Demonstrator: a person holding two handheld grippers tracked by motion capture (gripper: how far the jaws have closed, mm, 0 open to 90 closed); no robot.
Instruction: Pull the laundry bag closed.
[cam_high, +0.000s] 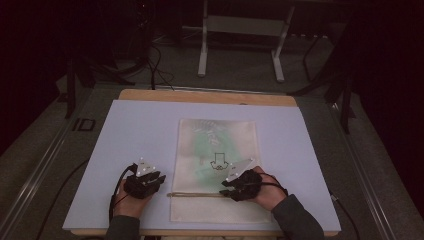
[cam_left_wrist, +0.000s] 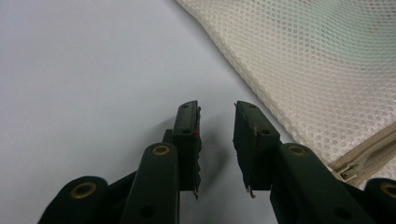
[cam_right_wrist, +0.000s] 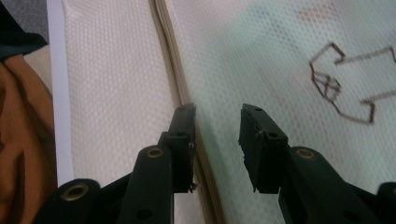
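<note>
You're hovering the right gripper (cam_high: 233, 188), jaws spread, over the cream mesh zip bag's (cam_high: 218, 150) zipper (cam_high: 196, 194) at 6 o'clock to pinch it | left gripper (cam_high: 150, 181) waiting at 9, spread, gripping nothing.

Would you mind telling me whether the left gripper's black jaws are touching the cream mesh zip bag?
Apart. In the left gripper view, the left gripper has its jaws over bare white table, with a strip of table between them and the cream mesh zip bag.
</note>
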